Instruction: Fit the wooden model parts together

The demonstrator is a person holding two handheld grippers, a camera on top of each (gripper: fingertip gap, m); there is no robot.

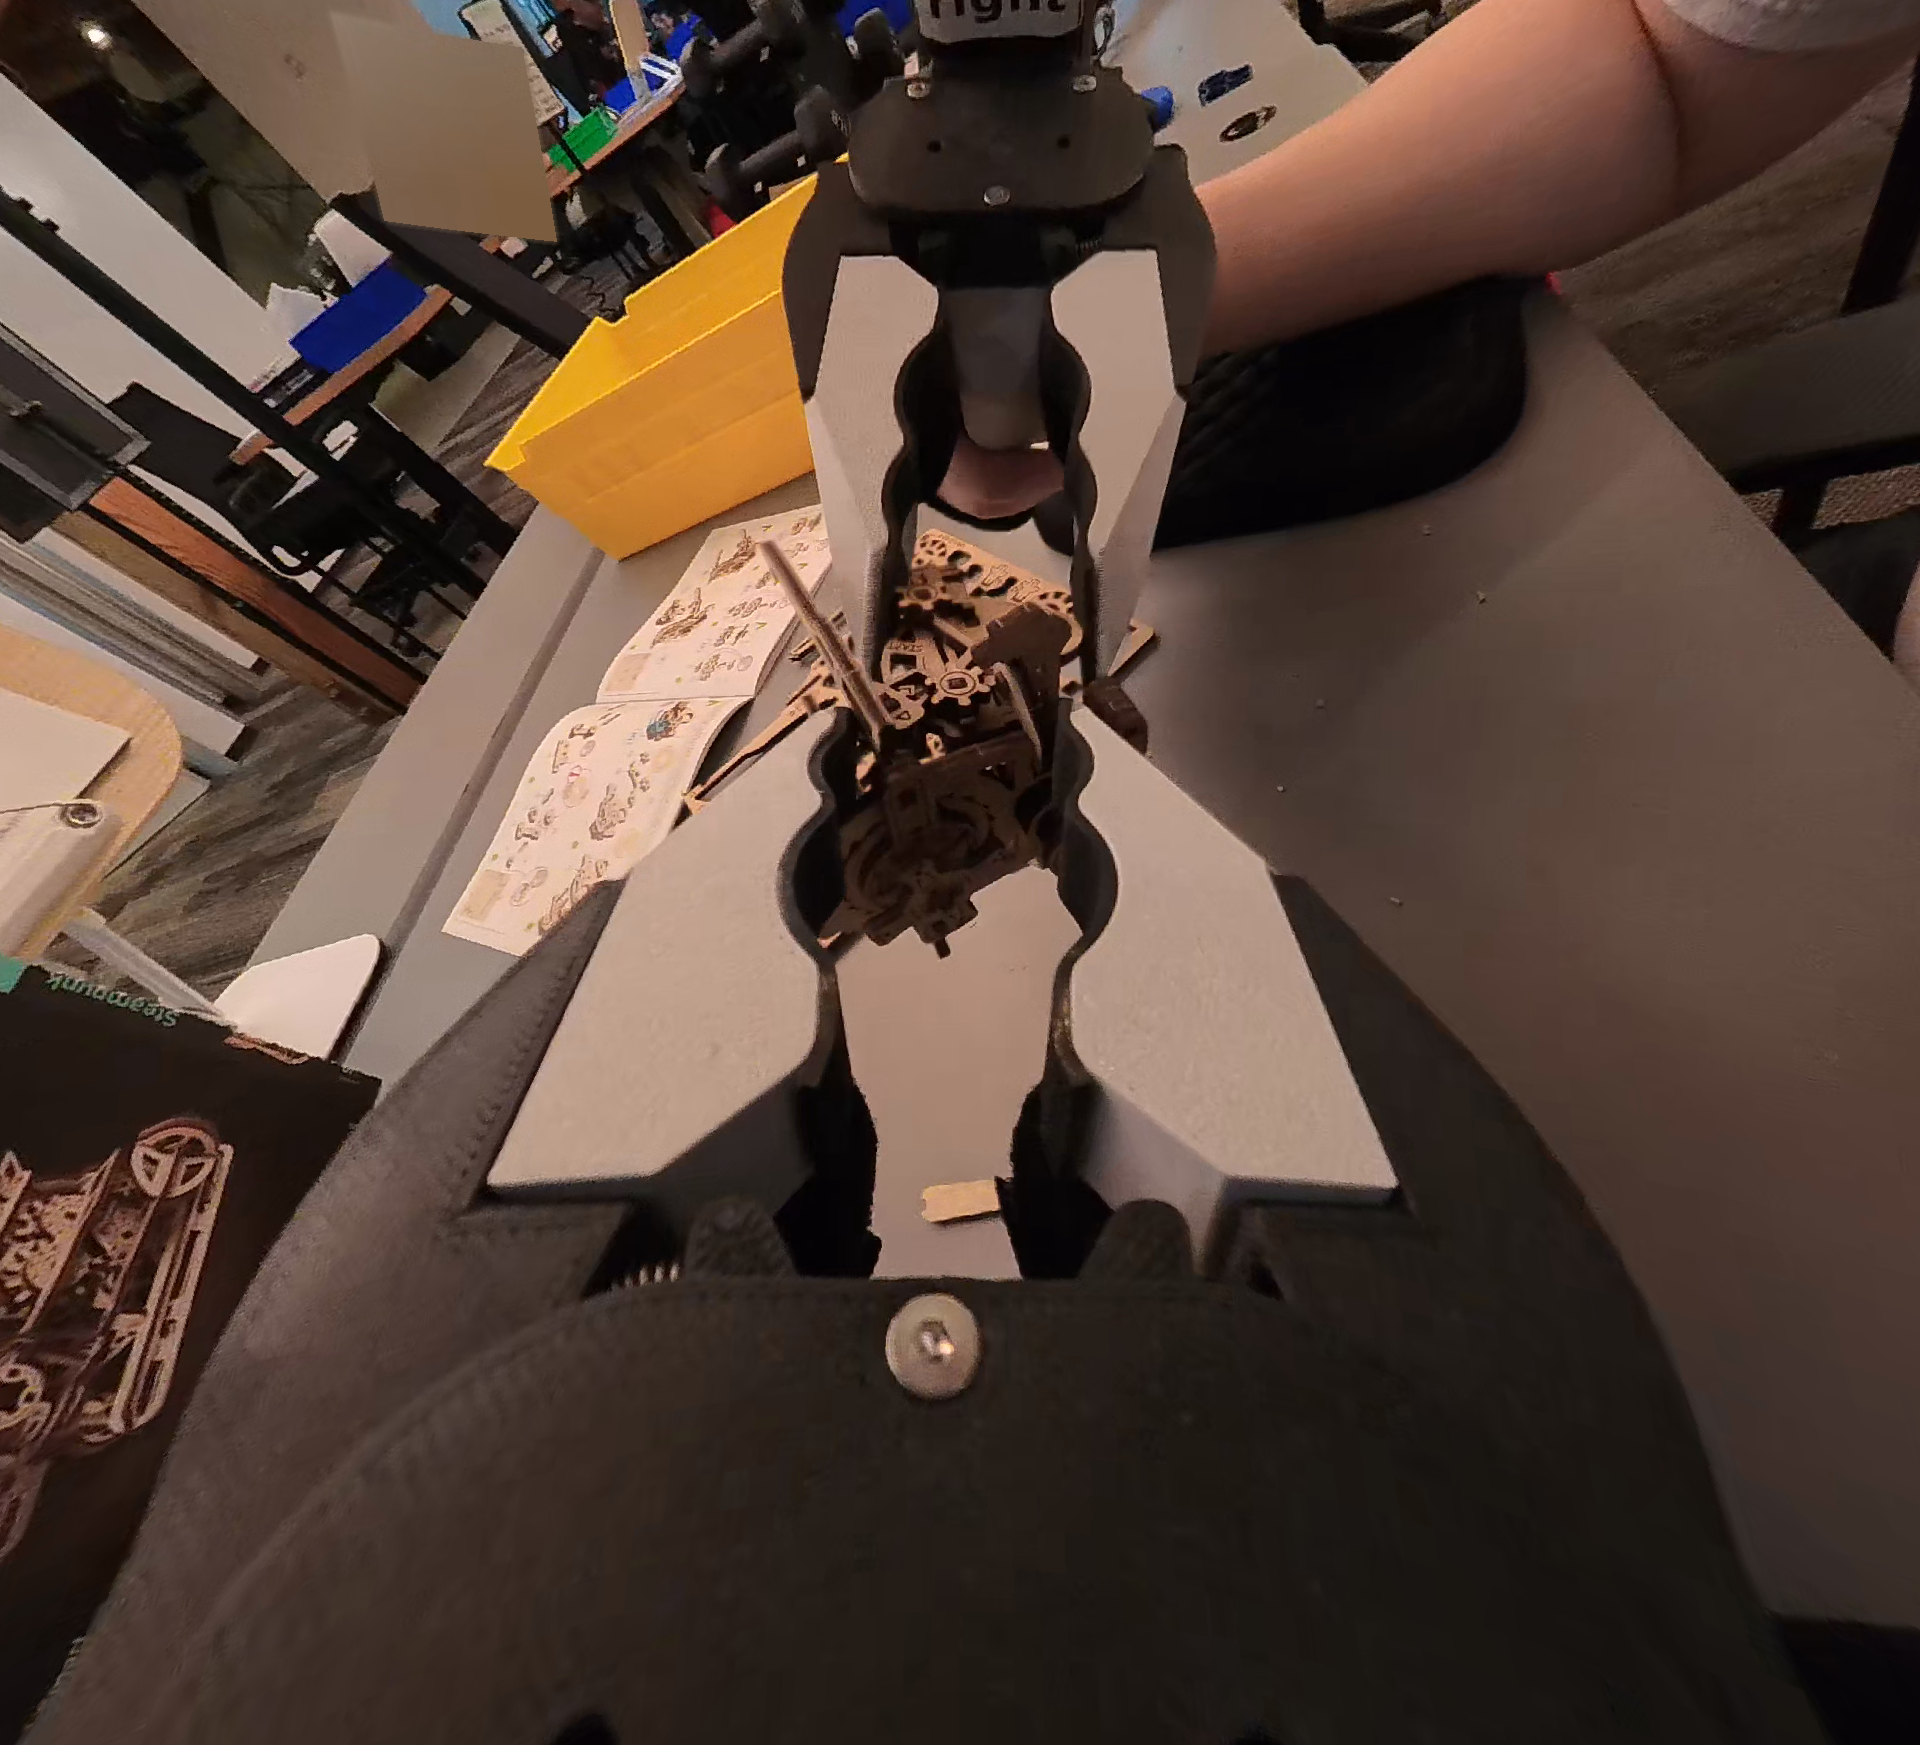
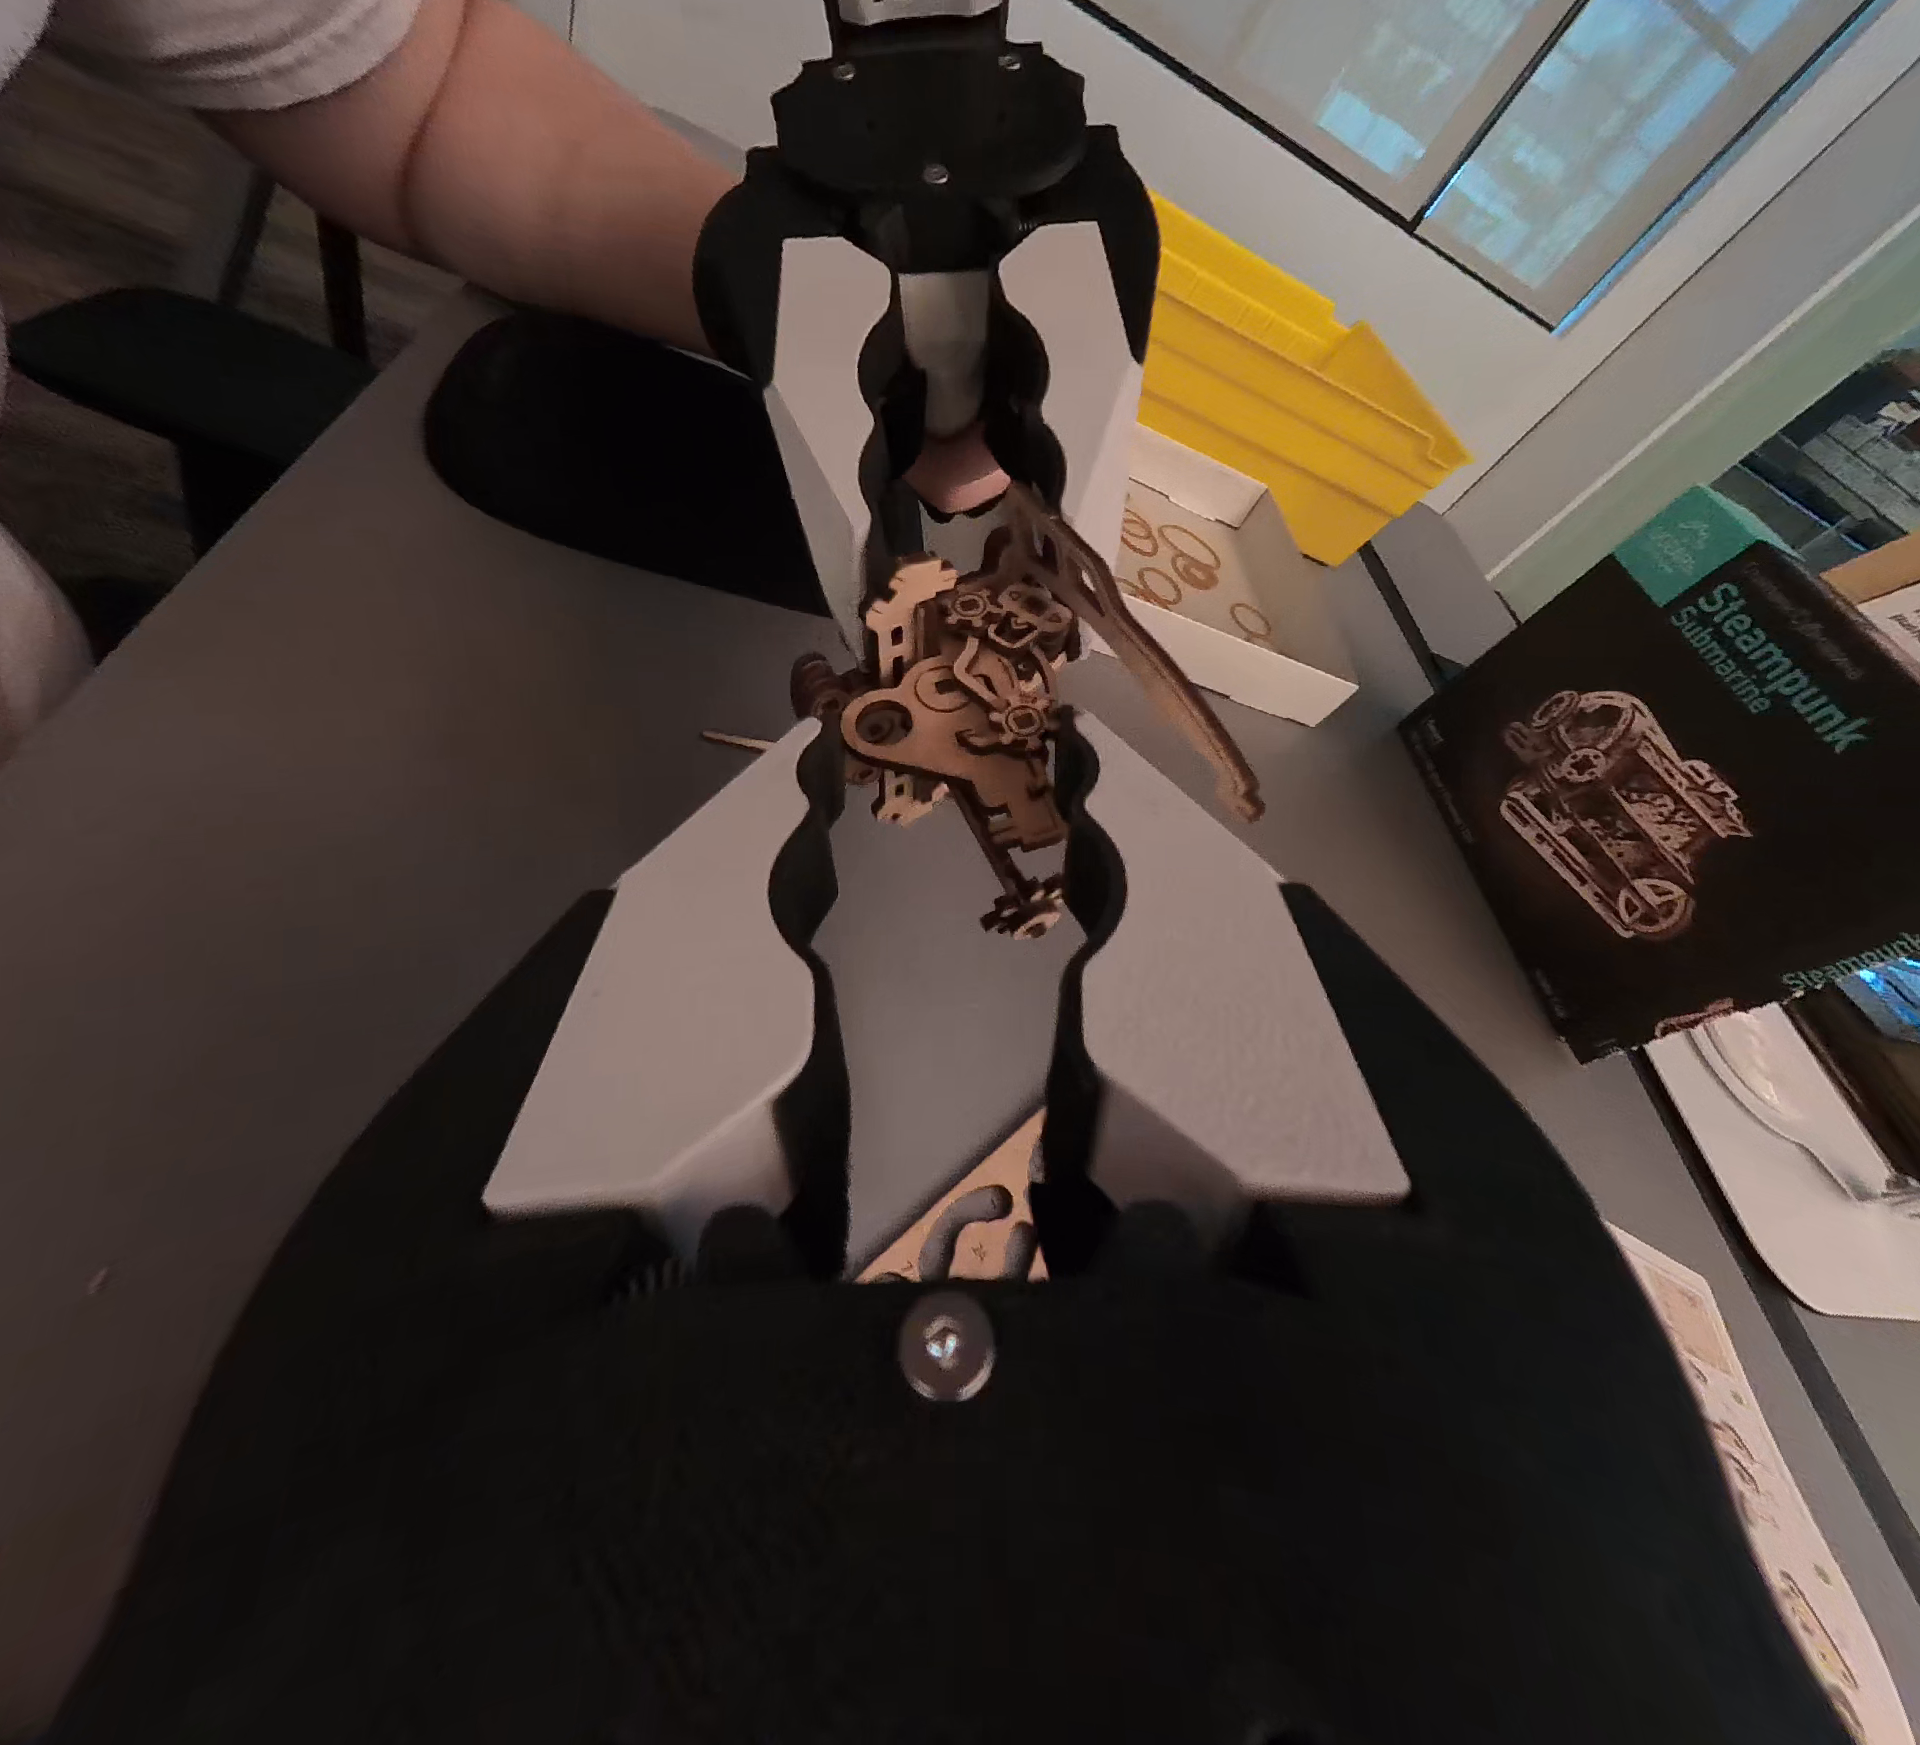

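A brown wooden model assembly of gears and plates (image 1: 935,843) hangs above the grey table (image 1: 1455,760), gripped from both ends. My left gripper (image 1: 951,760) is shut on its near part. My right gripper (image 1: 987,656) comes in from the far side, pointing back at me, and is shut on the model's far part. In the right wrist view my right gripper (image 2: 951,750) clamps the model (image 2: 956,719), and my left gripper (image 2: 971,625) holds it from the opposite side. A long thin wooden arm (image 2: 1143,656) sticks out of the model; it also shows in the left wrist view (image 1: 821,635).
A yellow bin (image 1: 665,438) stands at the table's far left. An open instruction booklet (image 1: 582,822) and a sheet of wooden parts (image 1: 997,583) lie under the grippers. A black product box (image 2: 1662,781), a white tray with rings (image 2: 1226,615) and a black pad (image 2: 582,438) lie nearby. The grippers are tip to tip, or close to it.
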